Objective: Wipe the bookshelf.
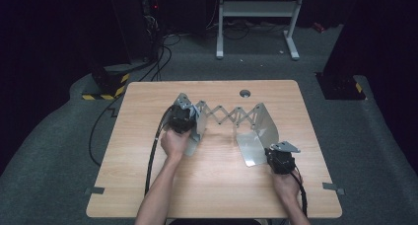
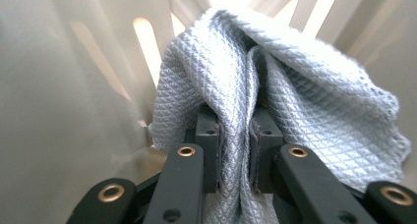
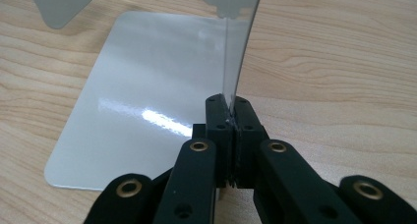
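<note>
Pale blue waffle-weave cloth (image 2: pixel 275 86), soft and light, bunched into a fold between the left tongs (image 2: pixel 235 150). Jaws pressed nearly together, pinching a thick pleat of it; the rest billows loose ahead of the tips and to their right. Judged limp and grippy: it should not slip, but it will drag and flop, so a hold on a gathered fold like this one suits better than a hold on a single edge.

Just beyond the cloth, close against it, stands the pale slotted metal wall of the expanding rack (image 1: pixel 231 117). The cloth looks pressed to that end panel, as if for wiping.

Right tongs (image 3: pixel 231 135): jaws shut tight on the thin upright edge of the rack's other end plate (image 3: pixel 236 42). To the left of the tips and beyond, the plate's flat foot (image 3: pixel 137 106) lies glossy on the wooden worktop (image 3: pixel 344 62). Sheet metal judged stiff, smooth and slippery, with thin edges; a firm pinch low on the edge should steady it.

From the high view, the left gripper (image 1: pixel 180 117) sits at the rack's left end, the right gripper (image 1: pixel 281 158) at its near right corner, scissor links stretched between.
</note>
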A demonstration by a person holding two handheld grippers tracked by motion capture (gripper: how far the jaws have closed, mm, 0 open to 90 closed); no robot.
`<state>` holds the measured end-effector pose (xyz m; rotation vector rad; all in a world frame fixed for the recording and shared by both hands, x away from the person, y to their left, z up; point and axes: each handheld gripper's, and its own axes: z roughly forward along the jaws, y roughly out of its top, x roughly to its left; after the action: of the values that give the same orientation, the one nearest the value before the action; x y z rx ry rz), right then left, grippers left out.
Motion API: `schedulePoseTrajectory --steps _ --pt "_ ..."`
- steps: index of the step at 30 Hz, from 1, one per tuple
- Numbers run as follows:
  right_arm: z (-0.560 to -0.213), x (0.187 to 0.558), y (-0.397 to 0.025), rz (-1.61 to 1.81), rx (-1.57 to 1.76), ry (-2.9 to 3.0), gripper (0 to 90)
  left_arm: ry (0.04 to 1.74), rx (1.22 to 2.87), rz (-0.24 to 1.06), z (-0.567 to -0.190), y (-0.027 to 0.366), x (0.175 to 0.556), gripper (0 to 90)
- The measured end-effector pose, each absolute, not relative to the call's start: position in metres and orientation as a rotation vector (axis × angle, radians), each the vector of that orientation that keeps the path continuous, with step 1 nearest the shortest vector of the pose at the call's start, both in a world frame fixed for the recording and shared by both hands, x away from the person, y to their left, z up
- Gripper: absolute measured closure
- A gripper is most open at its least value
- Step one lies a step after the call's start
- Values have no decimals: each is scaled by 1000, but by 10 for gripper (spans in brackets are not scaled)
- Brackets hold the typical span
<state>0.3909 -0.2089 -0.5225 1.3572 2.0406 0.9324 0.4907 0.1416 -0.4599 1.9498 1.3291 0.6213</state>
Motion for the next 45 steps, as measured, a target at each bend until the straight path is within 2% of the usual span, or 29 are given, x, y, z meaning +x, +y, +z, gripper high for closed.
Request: schedulePoseTrajectory --steps 17,29,37,45 --pt "-522 391 -209 932 1358 2043 889 1243 1890 652 -435 141 477 785" --pt "-522 391 -209 933 1356 2044 889 1207 1907 678 -431 142 469 784" --pt "-523 391 -209 936 1351 2046 889 1240 1956 632 -450 140 472 784" --pt "-522 391 -209 934 1355 2045 889 1253 2095 556 -485 128 479 784"
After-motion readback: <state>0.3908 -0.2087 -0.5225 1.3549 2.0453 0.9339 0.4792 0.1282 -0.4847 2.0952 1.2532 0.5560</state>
